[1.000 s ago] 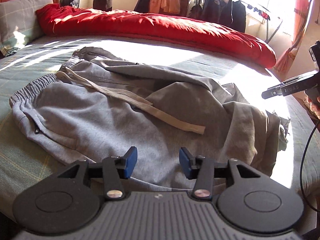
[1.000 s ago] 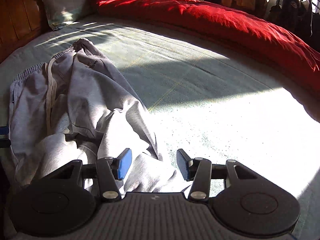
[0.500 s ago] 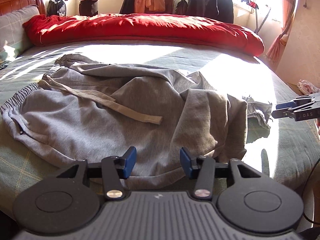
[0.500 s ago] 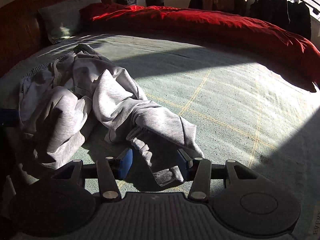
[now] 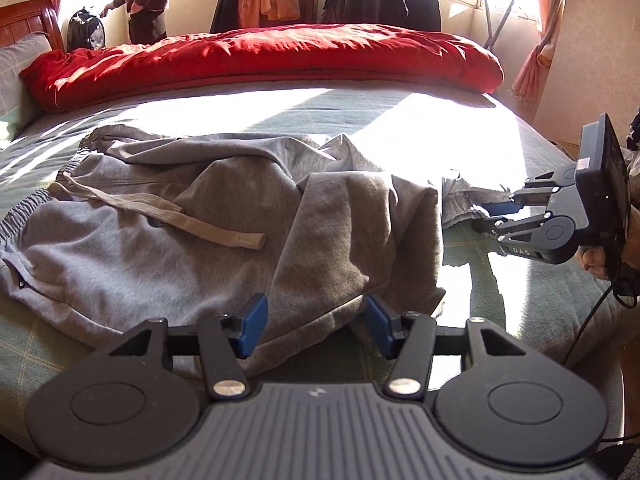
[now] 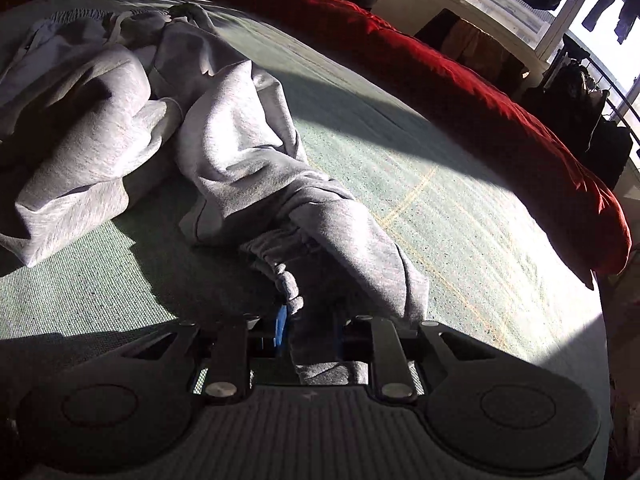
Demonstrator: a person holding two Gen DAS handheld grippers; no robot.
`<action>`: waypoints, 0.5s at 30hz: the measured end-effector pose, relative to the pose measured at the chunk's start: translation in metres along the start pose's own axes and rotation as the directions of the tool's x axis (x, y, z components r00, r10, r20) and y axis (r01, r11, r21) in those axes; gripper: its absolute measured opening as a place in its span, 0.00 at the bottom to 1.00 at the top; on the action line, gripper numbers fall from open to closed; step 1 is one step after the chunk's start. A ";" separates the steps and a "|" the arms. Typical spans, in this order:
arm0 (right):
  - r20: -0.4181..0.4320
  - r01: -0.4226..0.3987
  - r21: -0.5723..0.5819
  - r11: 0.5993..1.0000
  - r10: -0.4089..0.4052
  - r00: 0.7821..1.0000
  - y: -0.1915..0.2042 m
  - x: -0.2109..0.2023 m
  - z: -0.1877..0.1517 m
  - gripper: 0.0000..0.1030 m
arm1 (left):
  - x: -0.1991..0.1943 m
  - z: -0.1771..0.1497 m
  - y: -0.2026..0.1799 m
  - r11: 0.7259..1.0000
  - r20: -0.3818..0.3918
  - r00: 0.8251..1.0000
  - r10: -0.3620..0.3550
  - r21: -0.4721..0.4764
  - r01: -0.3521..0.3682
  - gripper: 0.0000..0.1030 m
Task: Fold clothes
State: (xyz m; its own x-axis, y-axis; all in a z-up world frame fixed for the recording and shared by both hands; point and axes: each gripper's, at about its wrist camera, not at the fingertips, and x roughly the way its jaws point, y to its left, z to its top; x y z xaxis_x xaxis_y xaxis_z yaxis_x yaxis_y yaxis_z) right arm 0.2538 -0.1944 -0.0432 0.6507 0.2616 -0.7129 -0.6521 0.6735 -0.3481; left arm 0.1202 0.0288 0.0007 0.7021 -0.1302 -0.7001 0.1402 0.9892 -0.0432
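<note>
Gripping a cuff of the sweatpants (image 5: 168, 248), the right gripper (image 6: 308, 330) has its fingers closed on the gathered hem, low over the bed (image 6: 460, 200) near its right edge. The pants lie crumpled across the bed's near half, waistband toward the left edge, drawstring (image 5: 168, 210) loose on top, legs bunched and overlapping. The left gripper (image 5: 314, 326) hovers over the near fold with fingers apart, holding nothing. I judge the step in hand to be straightening a leg out. The next move likely calls for drawing the cuff taut and flat, while the left gripper pins or takes cloth.
</note>
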 end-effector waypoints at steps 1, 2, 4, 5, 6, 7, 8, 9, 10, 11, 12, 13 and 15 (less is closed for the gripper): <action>0.007 0.007 0.011 1.000 -0.007 1.000 -0.004 -0.004 0.000 0.15 | 0.000 0.000 0.000 1.000 -0.002 1.000 0.002 0.002 -0.002 0.53; 0.016 0.019 0.024 1.000 -0.019 1.000 -0.009 -0.009 -0.001 0.14 | 0.001 0.000 -0.001 1.000 -0.004 1.000 0.003 0.005 -0.003 0.53; 0.025 0.043 0.053 0.998 -0.045 0.999 -0.023 -0.018 -0.002 0.11 | 0.002 0.001 -0.002 1.000 -0.007 1.000 0.006 0.010 -0.006 0.53; 0.024 0.055 0.071 0.996 -0.057 0.998 -0.031 -0.022 -0.003 0.11 | 0.002 0.001 -0.002 1.000 -0.009 1.000 0.008 0.012 -0.008 0.53; 0.020 0.068 0.087 0.994 -0.070 0.997 -0.039 -0.025 -0.005 0.10 | 0.003 0.001 -0.002 1.000 -0.011 1.000 0.010 0.014 -0.009 0.53; 0.015 0.082 0.103 0.991 -0.084 0.996 -0.048 -0.028 -0.008 0.10 | 0.003 0.001 -0.003 1.000 -0.013 1.000 0.011 0.017 -0.011 0.53; 0.009 0.104 0.114 0.988 -0.106 0.994 -0.056 -0.030 -0.011 0.10 | 0.003 0.001 -0.003 1.000 -0.014 1.000 0.013 0.019 -0.013 0.53; 0.001 0.127 0.124 0.984 -0.128 0.992 -0.063 -0.033 -0.015 0.10 | 0.004 0.001 -0.004 1.000 -0.014 1.000 0.011 0.021 -0.010 0.53; -0.005 0.147 0.139 0.979 -0.148 0.989 -0.071 -0.036 -0.020 0.10 | 0.004 0.001 -0.005 1.000 -0.014 1.000 0.007 0.023 -0.006 0.53; -0.011 0.166 0.155 0.974 -0.167 0.986 -0.079 -0.039 -0.025 0.10 | 0.004 0.001 -0.006 1.000 -0.014 1.000 0.005 0.026 -0.005 0.53; -0.021 0.182 0.172 0.968 -0.181 0.983 -0.086 -0.043 -0.030 0.10 | 0.004 0.001 -0.006 1.000 -0.015 1.000 0.005 0.028 -0.004 0.53; -0.028 0.198 0.188 0.962 -0.197 0.980 -0.091 -0.046 -0.036 0.10 | 0.004 0.001 -0.007 1.000 -0.016 1.000 0.005 0.030 -0.004 0.53; -0.042 0.232 0.218 0.948 -0.228 0.973 -0.103 -0.051 -0.047 0.10 | 0.005 0.001 -0.008 0.999 -0.018 1.000 0.004 0.033 -0.003 0.53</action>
State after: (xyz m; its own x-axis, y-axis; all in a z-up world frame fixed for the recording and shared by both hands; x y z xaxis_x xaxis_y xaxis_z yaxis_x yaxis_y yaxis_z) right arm 0.2691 -0.3092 0.0009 0.7655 0.0720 -0.6394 -0.3828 0.8497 -0.3626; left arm 0.1232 0.0199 -0.0015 0.6901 -0.1253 -0.7128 0.1611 0.9868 -0.0175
